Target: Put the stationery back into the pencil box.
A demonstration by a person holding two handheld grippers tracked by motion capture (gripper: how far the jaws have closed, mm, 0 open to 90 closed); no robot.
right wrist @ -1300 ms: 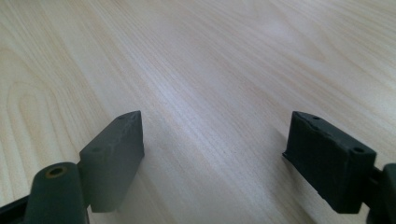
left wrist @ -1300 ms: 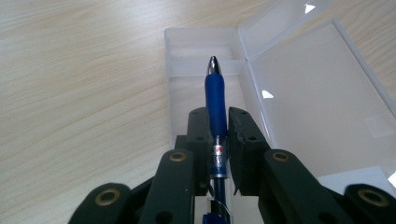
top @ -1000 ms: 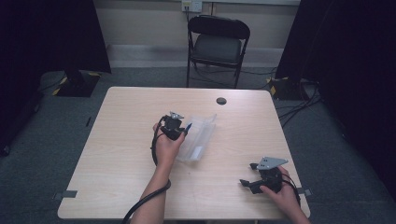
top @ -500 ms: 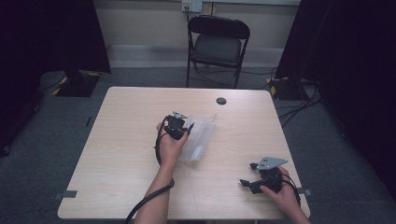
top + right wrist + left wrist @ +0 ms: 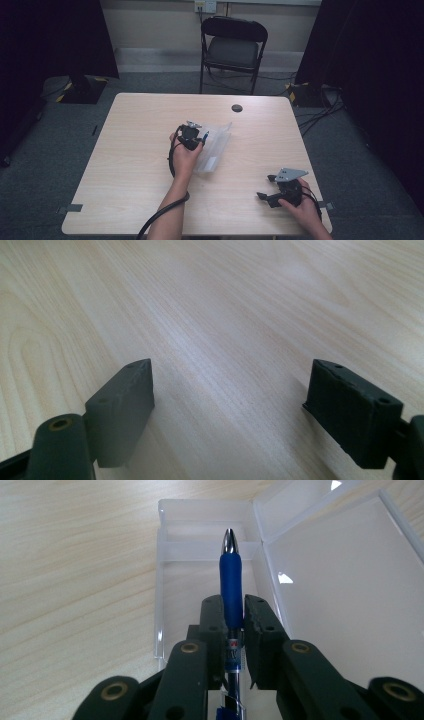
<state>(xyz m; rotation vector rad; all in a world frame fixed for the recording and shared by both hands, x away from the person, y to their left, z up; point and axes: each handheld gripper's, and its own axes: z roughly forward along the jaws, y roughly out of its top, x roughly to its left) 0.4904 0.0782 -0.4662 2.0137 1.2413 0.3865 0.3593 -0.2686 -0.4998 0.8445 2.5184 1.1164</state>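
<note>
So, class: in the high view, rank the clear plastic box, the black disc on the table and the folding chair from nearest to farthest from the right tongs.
1. Clear plastic box: mid-table, up and left of the right tongs.
2. Black disc: near the table's far edge.
3. Folding chair: on the floor beyond the table.

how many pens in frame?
1: a blue pen clamped in the left gripper, tip over the open clear plastic case at the table's middle. The case looks empty otherwise.
</note>
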